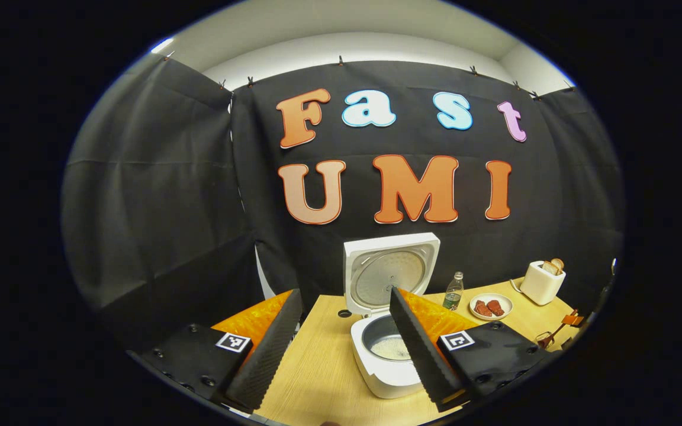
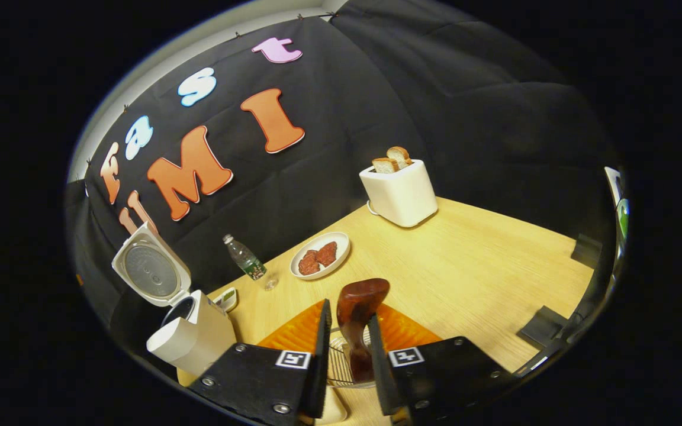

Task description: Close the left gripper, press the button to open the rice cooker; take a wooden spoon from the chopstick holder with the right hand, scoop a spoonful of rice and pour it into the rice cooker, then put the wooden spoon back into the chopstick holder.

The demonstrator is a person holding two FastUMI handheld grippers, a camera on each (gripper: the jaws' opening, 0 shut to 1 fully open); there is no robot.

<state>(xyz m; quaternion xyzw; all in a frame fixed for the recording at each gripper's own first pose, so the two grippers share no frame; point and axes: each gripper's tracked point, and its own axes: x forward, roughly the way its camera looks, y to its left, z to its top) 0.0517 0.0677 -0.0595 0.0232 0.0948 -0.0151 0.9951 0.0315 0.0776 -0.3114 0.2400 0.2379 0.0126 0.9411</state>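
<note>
The white rice cooker [image 1: 385, 370] stands with its lid [image 1: 389, 271] raised, and rice lies in its pot [image 1: 389, 348]. My left gripper [image 1: 344, 355] hovers before it, open and holding nothing. The rice cooker [image 2: 196, 337] is also at the left of the right gripper view. The wooden spoon [image 2: 362, 307] stands bowl-up with its handle down in the wire chopstick holder [image 2: 338, 367]. My right gripper [image 2: 348, 331] straddles the spoon's neck. Its fingers are narrowly apart, with a slit of the holder visible between the left finger and the spoon.
On the wooden table [image 2: 483, 266] stand a toaster with bread [image 2: 400, 189], a plate of red pieces [image 2: 320, 254] and a plastic bottle [image 2: 246, 260]. A small dish [image 2: 227, 299] sits beside the cooker. Dark clamps [image 2: 545, 325] line the table's right edge.
</note>
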